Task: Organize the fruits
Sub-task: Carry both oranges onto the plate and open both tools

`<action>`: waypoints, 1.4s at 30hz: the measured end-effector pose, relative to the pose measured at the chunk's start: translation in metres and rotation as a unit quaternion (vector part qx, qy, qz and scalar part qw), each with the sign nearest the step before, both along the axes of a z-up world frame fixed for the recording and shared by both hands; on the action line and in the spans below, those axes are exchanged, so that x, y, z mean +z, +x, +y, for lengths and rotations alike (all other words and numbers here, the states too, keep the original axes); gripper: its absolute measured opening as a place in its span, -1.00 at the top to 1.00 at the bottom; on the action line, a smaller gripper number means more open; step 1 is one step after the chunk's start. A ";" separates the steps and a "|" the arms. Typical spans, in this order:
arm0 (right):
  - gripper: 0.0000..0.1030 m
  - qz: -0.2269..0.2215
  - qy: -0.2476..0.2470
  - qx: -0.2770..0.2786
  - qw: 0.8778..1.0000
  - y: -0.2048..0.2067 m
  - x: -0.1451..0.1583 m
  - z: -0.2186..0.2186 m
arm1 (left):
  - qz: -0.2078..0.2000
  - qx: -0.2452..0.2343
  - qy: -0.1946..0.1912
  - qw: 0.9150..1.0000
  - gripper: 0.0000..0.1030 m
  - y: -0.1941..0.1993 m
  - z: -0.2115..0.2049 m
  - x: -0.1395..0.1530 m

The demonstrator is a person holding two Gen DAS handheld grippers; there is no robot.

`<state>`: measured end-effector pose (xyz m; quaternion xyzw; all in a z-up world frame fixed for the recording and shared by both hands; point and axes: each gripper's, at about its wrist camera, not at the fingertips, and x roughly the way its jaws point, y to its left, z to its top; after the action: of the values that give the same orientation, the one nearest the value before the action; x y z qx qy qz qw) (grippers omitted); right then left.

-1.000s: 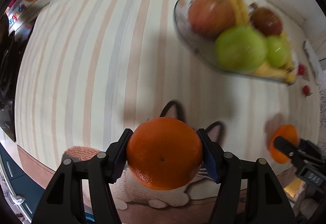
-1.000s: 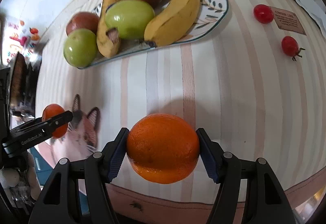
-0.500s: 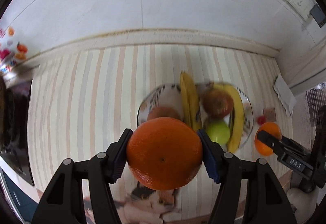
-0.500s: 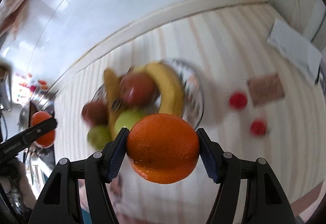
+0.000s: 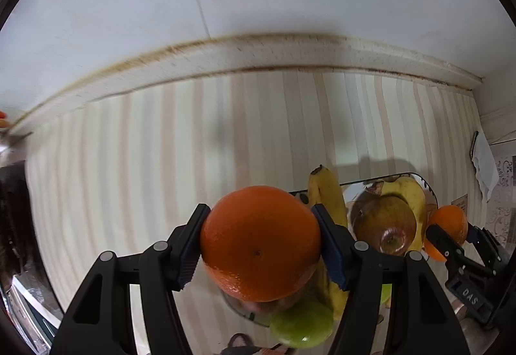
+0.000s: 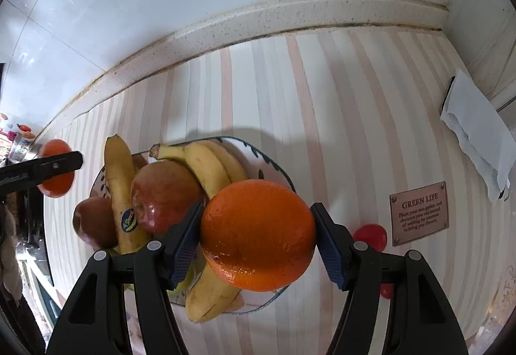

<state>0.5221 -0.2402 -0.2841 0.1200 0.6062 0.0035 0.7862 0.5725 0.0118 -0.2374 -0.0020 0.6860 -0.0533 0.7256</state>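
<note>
An orange [image 5: 260,242] is pinched by the left gripper [image 5: 260,245], navel toward cam; round, glossy. A 2nd orange [image 6: 258,234] is clamped in the right gripper [image 6: 258,237]. Both are held above the fruit plate [image 6: 274,169] on the striped worktop [image 6: 322,97].

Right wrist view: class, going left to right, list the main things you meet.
Left tongs' orange → banana with sticker → red apple → right tongs' orange → tomato → Green Life plaque → white cloth.
</note>
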 end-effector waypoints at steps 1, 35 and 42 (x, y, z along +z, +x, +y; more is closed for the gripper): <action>-0.34 0.000 0.000 0.000 1.000 0.001 0.000 0.002 | 0.009 0.000 -0.004 1.000 -0.20 0.003 -0.001 -0.005; -0.68 -0.008 0.045 -0.027 0.999 -0.014 0.001 -0.014 | -0.002 0.010 -0.013 1.000 -0.36 -0.029 -0.004 -0.008; -0.85 -0.009 0.027 -0.031 0.999 -0.022 0.013 -0.019 | -0.037 0.020 -0.010 0.999 -0.74 -0.052 0.001 0.019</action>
<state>0.5001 -0.2596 -0.2712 0.1597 0.5945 -0.0036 0.7880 0.5204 0.0131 -0.2180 -0.0208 0.6582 -0.0458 0.7511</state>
